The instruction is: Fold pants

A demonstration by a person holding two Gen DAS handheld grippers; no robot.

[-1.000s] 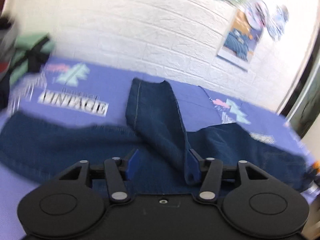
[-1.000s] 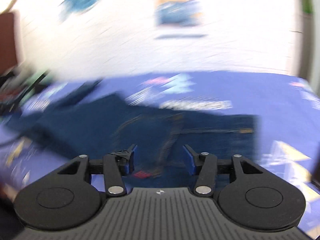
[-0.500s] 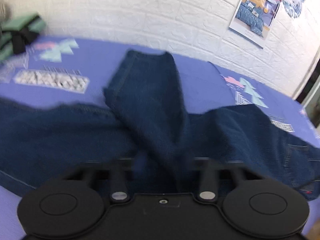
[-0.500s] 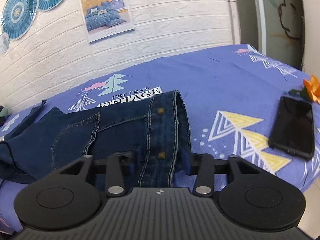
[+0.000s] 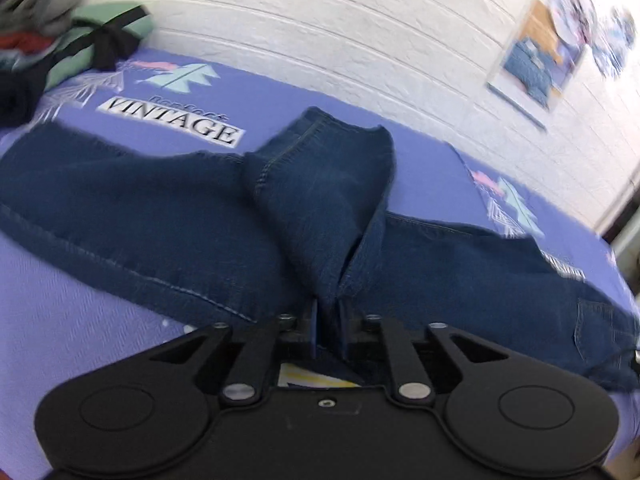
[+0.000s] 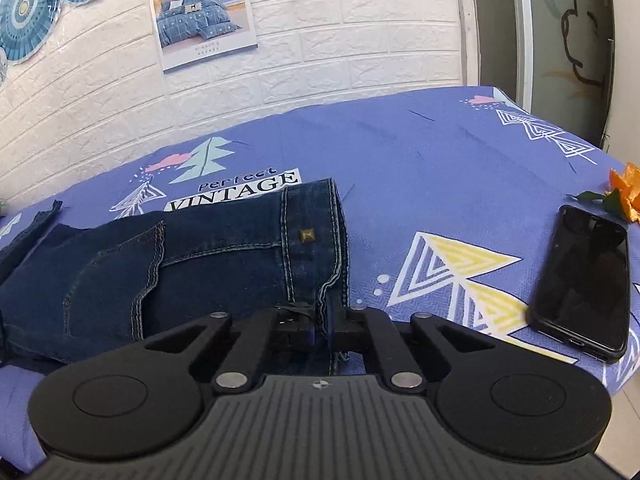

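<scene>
Here, nearest the right wrist camera, the right tongs (image 6: 322,330) are pinching the near corner of the waistband of the dark blue pants (image 6: 192,256); their jaws have just been closing, and denim is sitting between the pads. In the left wrist view, the left tongs (image 5: 328,330) are clamping together on the cloth of a leg that is lying bent across the rest of the garment.

The risks, as a judgement: each grip is biting only a thin edge, so heavy denim may be slipping free once lifted. If the two hands are pulling unevenly, the crossed leg may be dragging the layers askew and the fold may be coming out crooked. A black phone (image 6: 584,284) is resting near the waistband, close to the bed's edge, and a sweeping pull could be nudging it off.

The pants are lying spread across a purple printed bedsheet (image 6: 420,168), waistband at the right with a brass rivet and pale stitching showing, legs running leftward. One leg (image 5: 328,184) is angling up toward the white brick wall (image 5: 340,32). A pile of clothes (image 5: 68,40) is sitting at the far left.
</scene>
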